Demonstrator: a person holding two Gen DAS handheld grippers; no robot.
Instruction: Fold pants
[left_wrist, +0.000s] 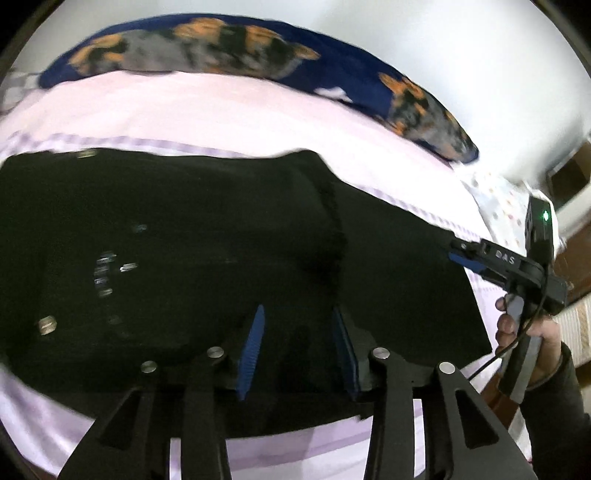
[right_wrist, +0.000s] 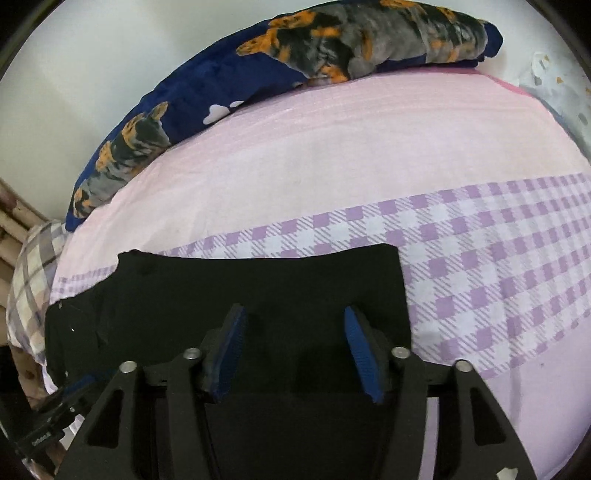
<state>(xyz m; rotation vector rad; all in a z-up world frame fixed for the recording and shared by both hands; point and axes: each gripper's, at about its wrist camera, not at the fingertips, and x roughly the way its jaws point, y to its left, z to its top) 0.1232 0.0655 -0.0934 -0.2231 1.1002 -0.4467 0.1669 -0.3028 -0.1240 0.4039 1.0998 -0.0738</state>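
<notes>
Hovering: both my claws, left claw (left_wrist: 297, 350) and right claw (right_wrist: 295, 350), apart, empty, over black fabric pants (right_wrist: 258, 288)
Risk: pinching pink checked bedsheet (right_wrist: 498, 258) too, dragging the fold crooked

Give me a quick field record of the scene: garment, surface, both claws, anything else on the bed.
garment: black pants, lying flat, already folded over at least once by the look of it
surface: bed with pink and lilac checked sheet
left claw: open, over the pants, nothing between the pads
right claw: open, over the pants near their right edge, nothing gripped
far side: dark blue blanket with orange and grey print along the wall
bed's left end, right wrist view: plaid pillow
</notes>
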